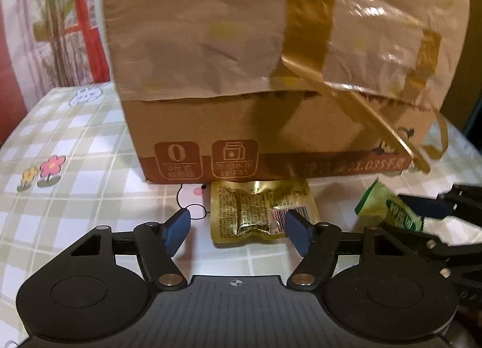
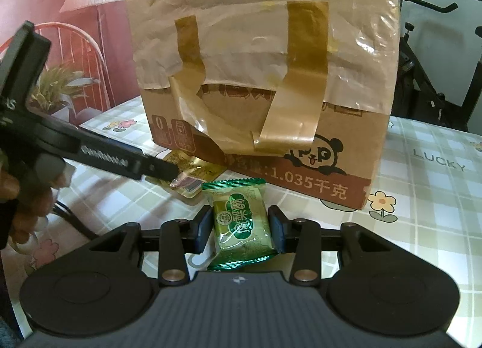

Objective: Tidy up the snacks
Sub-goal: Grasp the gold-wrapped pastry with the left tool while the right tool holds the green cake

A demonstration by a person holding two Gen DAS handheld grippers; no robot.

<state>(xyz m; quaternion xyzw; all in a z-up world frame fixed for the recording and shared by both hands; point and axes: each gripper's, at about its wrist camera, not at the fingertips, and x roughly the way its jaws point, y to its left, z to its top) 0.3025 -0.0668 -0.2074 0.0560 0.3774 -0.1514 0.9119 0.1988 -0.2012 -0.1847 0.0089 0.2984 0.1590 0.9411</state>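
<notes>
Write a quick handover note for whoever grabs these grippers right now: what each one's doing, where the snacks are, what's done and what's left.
Left gripper: open, fingers either side of the gold snack packet, which lies flat on the table in front of the cardboard box.
Right gripper: shut on the green snack packet.
Done: green packet gripped.
Left: grip the gold packet; both snacks apparently still need putting away, probably in the box.
</notes>
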